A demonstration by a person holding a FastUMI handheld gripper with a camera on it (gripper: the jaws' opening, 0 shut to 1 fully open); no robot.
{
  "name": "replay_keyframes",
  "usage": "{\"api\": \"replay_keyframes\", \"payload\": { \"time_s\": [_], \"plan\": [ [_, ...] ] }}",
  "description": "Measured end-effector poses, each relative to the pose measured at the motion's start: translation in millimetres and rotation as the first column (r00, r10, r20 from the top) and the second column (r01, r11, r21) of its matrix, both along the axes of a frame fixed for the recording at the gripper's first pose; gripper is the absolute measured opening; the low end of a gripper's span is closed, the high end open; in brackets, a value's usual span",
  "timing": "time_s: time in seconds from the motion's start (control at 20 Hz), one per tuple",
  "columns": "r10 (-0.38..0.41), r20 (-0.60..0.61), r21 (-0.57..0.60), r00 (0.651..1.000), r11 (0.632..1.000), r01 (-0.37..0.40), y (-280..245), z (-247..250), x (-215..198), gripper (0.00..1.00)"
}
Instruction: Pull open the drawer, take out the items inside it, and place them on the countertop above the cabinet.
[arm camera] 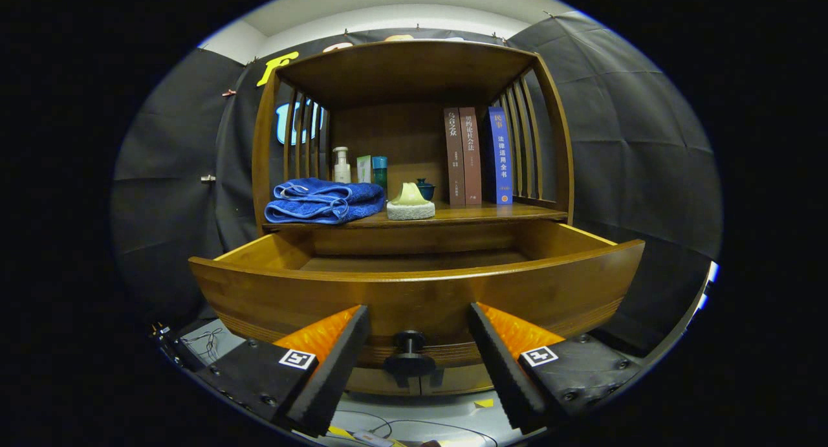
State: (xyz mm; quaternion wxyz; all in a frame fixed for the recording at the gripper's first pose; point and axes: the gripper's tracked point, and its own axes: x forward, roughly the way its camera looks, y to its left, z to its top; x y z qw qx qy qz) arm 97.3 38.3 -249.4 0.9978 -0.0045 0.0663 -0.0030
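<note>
The wooden cabinet's drawer (414,292) stands pulled out toward me, its curved front just ahead of my fingers. Its dark round knob (409,353) sits between the fingers, which stand apart and do not touch it. My gripper (417,350) is open and holds nothing. From this low angle the drawer's inside floor (414,262) shows only in part, and I see no item on it. On the countertop (466,215) above the drawer lie a folded blue towel (322,201) and a pale sponge-like block (410,204).
At the back of the countertop stand a white pump bottle (341,165), a small box, a teal cup (380,170) and a dark small pot (424,188). Three upright books (477,156) lean at the right. Slatted side walls and a top shelf enclose it. Cables lie on the floor below.
</note>
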Motion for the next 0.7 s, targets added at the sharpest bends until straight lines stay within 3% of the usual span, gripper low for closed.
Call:
{"api": "replay_keyframes", "payload": {
  "time_s": [0.7],
  "plan": [
    [-0.003,0.007,-0.003,1.000,1.000,0.003,4,1,83,0.99]
  ]
}}
